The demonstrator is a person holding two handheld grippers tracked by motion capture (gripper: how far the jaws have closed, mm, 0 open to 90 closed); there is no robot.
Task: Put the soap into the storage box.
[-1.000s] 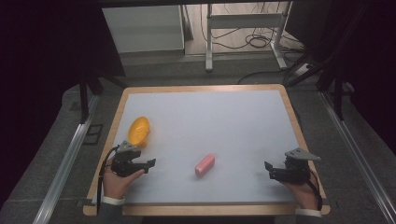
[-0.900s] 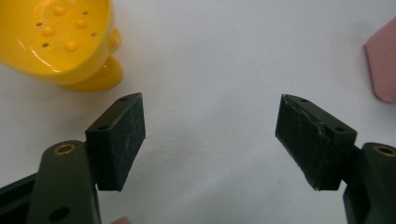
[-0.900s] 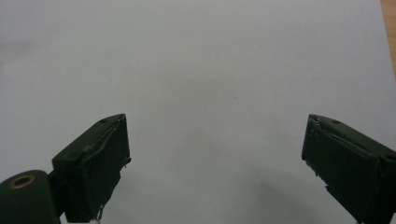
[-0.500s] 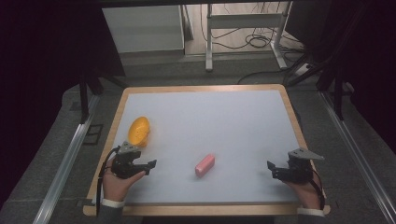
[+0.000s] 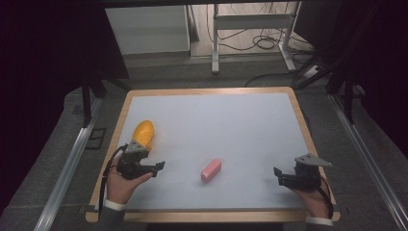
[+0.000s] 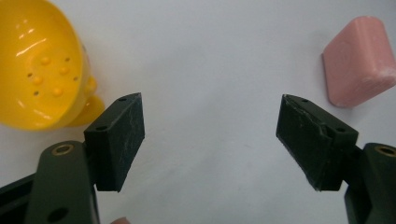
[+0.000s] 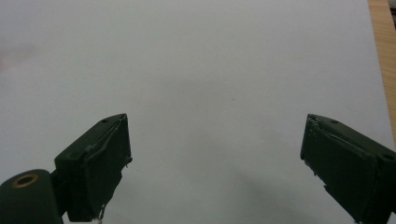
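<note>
A yellow bowl-like piece (image 5: 143, 134) with small holes lies on its side at the left of the white table top (image 5: 216, 125). A pink soap-shaped block (image 5: 211, 170) rests near the front middle. My left gripper (image 5: 159, 167) sits just in front of the yellow piece, pointing right toward the block, jaws open and empty. In the left gripper view the yellow piece (image 6: 39, 70) is at upper left and the pink block (image 6: 358, 60) at upper right, both beyond the open left gripper (image 6: 210, 135). My right gripper (image 5: 278, 175) is at the front right, open and empty; in its own view the right gripper (image 7: 215, 158) is over bare white surface.
The white top has a wooden rim (image 5: 308, 139), also seen at the upper right of the right gripper view as a wooden rim (image 7: 385, 42). Beyond the table stand a metal frame's legs (image 5: 215, 43) and floor cables (image 5: 269, 41). Rails run along both sides.
The right gripper has drifted slightly toward the near edge. The left gripper, yellow piece and pink block have hardly moved.
</note>
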